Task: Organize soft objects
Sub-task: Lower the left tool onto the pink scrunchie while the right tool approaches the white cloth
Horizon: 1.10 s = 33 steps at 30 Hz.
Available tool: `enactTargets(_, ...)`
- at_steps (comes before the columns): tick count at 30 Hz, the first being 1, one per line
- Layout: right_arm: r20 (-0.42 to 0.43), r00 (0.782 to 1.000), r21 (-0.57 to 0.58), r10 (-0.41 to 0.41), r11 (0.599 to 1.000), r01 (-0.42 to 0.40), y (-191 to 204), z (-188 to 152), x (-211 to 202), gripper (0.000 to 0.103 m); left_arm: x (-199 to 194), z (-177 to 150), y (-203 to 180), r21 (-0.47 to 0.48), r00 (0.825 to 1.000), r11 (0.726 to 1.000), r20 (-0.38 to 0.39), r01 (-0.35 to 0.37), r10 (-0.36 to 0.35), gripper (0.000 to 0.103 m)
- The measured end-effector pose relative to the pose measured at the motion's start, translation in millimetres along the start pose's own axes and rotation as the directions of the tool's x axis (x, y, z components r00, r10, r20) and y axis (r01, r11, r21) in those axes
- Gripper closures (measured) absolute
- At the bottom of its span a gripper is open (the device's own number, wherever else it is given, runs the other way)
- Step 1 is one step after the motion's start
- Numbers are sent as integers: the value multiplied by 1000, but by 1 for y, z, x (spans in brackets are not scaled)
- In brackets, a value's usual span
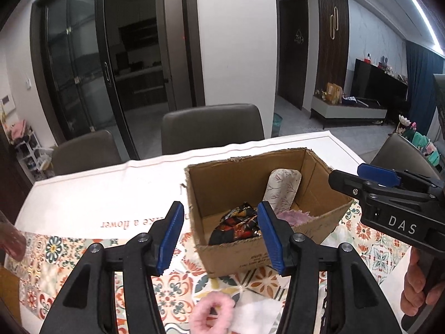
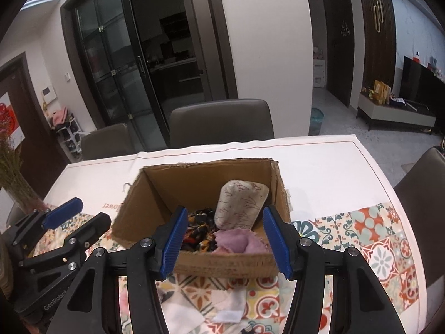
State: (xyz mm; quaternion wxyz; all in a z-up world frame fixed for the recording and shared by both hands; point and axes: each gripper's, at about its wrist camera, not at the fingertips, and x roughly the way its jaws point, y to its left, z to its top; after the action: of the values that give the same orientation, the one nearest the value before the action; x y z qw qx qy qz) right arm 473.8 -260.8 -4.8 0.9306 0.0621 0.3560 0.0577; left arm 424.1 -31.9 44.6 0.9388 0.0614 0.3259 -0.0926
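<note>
Open-topped cardboard box [image 2: 228,261], corrugated, brown, upper edges torn and ragged; standing on table [image 2: 333,172], at 12 o'clock of both tools. Faint printing on near outer wall, not legible.

Contents of box, three soft items:
- padded pouch [image 2: 242,204], pale cream fabric with thin reddish branch print, rounded oblong, leaning against the 2 o'clock wall.
- patterned scarf [image 2: 200,229], glossy, black with orange and yellow, crumpled at the 9 o'clock side of the floor.
- lilac cloth [image 2: 236,240], fuzzy, frayed edge, bunched at the near wall, touching pouch and scarf.

Outside box, on table at 6 o'clock: pink fluffy ring [image 1: 212,316], plush, loop-shaped; beside it white fabric pieces [image 2: 230,306], flat, thin.

Table coverings: white cloth with red-brown lettering, upside down in view, readable part "a flower" [image 1: 115,224]; tile-patterned runner [image 2: 370,239], floral motifs in orange, teal, cream.

Left tool [image 1: 221,239]: black frame, ribbed blue pads, spread apart, nothing between them, above near left corner of box. Lettering "GenRobot" partly readable on its body in right wrist view.

Right tool [image 2: 222,242]: same build, spread apart, empty, above near wall of box. Marked "DAS" [image 1: 402,224] on housing; held by a hand [image 1: 420,286].
</note>
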Motion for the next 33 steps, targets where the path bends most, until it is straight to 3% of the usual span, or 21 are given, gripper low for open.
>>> enactTargets(3,9,1000,-8,4,1000,-4,6,-5,-10,44,-12,-4,4,-12,1000,1000,7,2,-2,46)
enactTargets(5,10,1000,-12,13,1000,-13,11,-7,-15,36,-18,-8,7,-17,1000,1000,8,2,-2,45)
enactTargets(14,-30,1000,-40,-4,999,3,26,-22,-28,36,-32,-28,12,-19,999,1000,-37,2,-2,38)
enactTargets(25,-183,983,-50,-20,999,11,32,-45,-6,36,-21,-54,14,10,988,1000,-152,0,1,32)
enactTargets(33,-281,959,-26,-29,999,23,26,-60,19,36,2,-66,11,43,968,999,-251,22,-11,31)
